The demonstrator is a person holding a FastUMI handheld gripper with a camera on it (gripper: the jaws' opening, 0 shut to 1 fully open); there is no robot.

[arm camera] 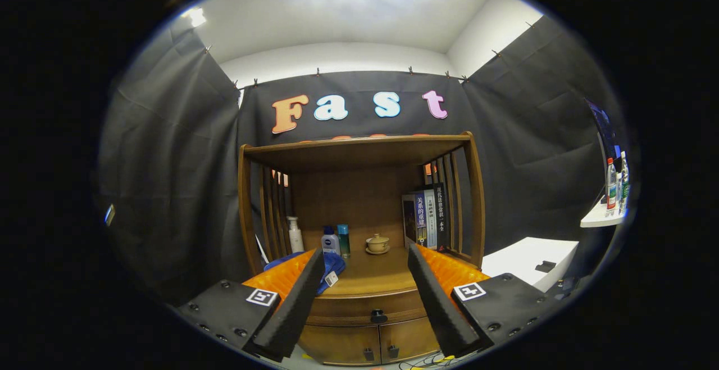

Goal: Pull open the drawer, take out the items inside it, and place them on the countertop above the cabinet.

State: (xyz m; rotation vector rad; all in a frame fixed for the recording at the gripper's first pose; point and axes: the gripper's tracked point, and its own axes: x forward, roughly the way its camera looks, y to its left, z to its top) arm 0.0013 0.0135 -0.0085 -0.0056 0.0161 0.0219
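Right now your claw (365, 297) is spread wide, and it pinches nothing. Its two black fingers (292, 302) stand far apart, one on each side of the wooden cabinet (359, 314). Each finger has an orange side and a little black and white square on its base.

Between the fingers, down low, you can see the drawer (365, 308). It looks shut. It has a small dark knob (378, 317) in the middle of its front. The knob sits ahead of the fingers and between them, and they do not touch it. You cannot see what is in the drawer. Below the drawer are two small doors (380, 341), each with its own dark knob.

Above the drawer is the tabletop (371, 277), brown and smooth. A wooden shelf frame with thin bars stands around it, with a flat board on top. At the back of the tabletop stands a white pump bottle (294, 234). Near it are a small white and blue bottle (330, 242) and a thin teal bottle (343, 240), side by side. Next comes a little tan cup with a lid (377, 243) on a saucer. Some books (425, 217) stand upright on the right side. A blue cloth (331, 266) lies on the left side of the tabletop, just beyond your left finger and partly hidden by it.

Far off to the right there is a white box (528, 260), and some water bottles (615, 187) stand on a white ledge.
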